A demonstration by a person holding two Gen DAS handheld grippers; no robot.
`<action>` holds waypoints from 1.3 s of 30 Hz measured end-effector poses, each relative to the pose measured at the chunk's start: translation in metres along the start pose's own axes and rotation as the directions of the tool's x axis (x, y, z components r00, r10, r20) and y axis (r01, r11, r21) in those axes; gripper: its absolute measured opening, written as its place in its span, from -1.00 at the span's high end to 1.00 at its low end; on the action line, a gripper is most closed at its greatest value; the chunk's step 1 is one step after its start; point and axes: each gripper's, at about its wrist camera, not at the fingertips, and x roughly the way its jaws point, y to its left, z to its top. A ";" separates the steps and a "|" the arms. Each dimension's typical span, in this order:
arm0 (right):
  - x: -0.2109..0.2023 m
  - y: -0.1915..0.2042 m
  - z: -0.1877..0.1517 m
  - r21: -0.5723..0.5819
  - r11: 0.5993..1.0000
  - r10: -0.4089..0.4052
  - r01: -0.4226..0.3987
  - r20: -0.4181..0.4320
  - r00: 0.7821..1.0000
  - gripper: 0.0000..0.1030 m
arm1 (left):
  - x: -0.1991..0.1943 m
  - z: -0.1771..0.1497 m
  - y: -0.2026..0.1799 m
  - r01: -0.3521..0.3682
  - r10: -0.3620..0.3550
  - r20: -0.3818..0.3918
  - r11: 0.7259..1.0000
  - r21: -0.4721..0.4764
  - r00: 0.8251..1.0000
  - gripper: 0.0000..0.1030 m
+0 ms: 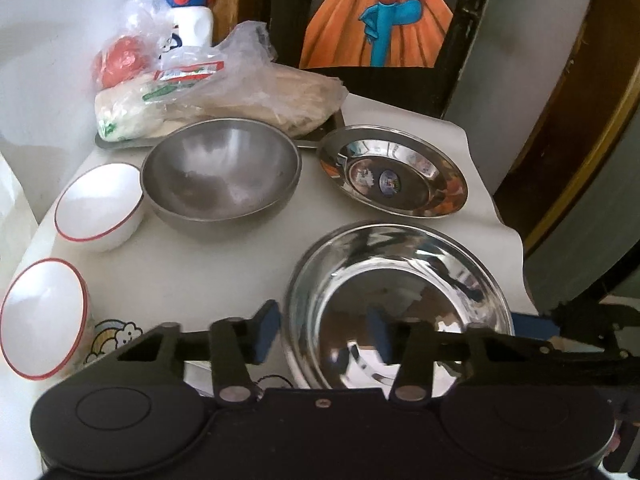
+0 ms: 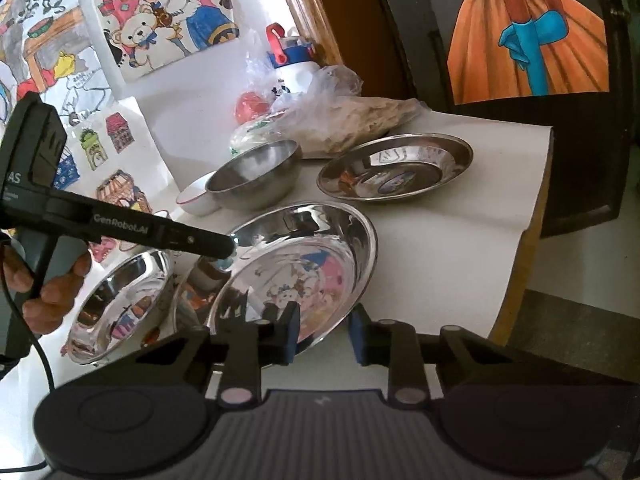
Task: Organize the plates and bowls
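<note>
- Step in hand, judged: taking hold of the large steel plate [image 1: 400, 300] near the tabletop's [image 1: 200, 272] near edge, toward its right side, probably to stack it with the other plates; not yet gripped.
- Left claw [image 1: 322, 334] spread wide astride the plate's left rim, one finger outside, one over the basin; touching or not, cannot tell.
- Right claw [image 2: 326, 336] likewise apart, set about the same plate's [image 2: 300, 268] near rim; nothing pinched.
- Next move: close one claw on the thin rim, lift level, carry to a matching plate; slippery polished metal, so a deep bite on the rim advisable.
- Candidate partners: smaller steel plate [image 1: 392, 176] toward the far right corner; another shiny plate [image 2: 116, 304] just beside the large one on its left.
- Along the left edge: two red-rimmed white bowls [image 1: 98, 204], [image 1: 44, 316]; matte steel bowl [image 1: 220, 176] touching the farther one.
- Far edge taken up by a tray [image 1: 120, 144] of bagged food [image 1: 224, 92] and a bottle [image 1: 188, 12].
- Open room: bare strip mid-tabletop between bowls and large plate, plus bare surface along the right edge [image 2: 532, 220]; drop-off there, so keep plates inboard.
</note>
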 end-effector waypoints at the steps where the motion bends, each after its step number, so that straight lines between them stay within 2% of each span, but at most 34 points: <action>1: 0.000 0.000 0.000 0.003 1.000 -0.001 0.001 0.001 1.000 0.45 | 0.000 0.000 0.001 -0.003 0.003 0.001 1.000 -0.006 1.000 0.19; 10: -0.001 -0.002 -0.002 0.035 0.999 0.000 0.000 0.012 1.000 0.49 | 0.001 -0.001 0.002 -0.016 0.016 -0.007 1.000 -0.001 1.000 0.25; 15: -0.004 -0.006 -0.005 0.079 0.997 -0.015 0.013 0.030 0.999 0.55 | 0.002 -0.003 -0.005 -0.051 0.051 -0.004 0.998 0.045 0.999 0.46; 18: -0.007 -0.011 -0.008 0.105 0.994 -0.014 0.009 0.043 0.999 0.56 | 0.001 -0.004 -0.006 -0.043 0.043 -0.004 0.998 0.052 0.999 0.55; 22: -0.010 -0.015 -0.009 0.126 0.992 -0.012 0.006 0.052 0.999 0.58 | 0.004 -0.005 -0.006 -0.015 0.016 -0.008 0.998 0.055 1.000 0.56; 28: -0.011 -0.014 -0.010 0.141 0.990 -0.011 0.003 0.056 0.998 0.62 | 0.021 -0.007 -0.002 0.018 -0.017 -0.074 1.000 0.012 0.997 0.56; 32: -0.012 -0.016 -0.011 0.161 0.987 -0.018 0.009 0.054 0.998 0.66 | 0.019 -0.008 -0.004 -0.005 0.006 -0.071 1.000 0.010 0.997 0.74; 39: -0.025 -0.012 -0.009 0.178 0.984 -0.027 0.013 0.079 0.996 0.70 | 0.001 -0.009 -0.006 0.003 -0.004 -0.027 0.999 -0.049 1.000 0.82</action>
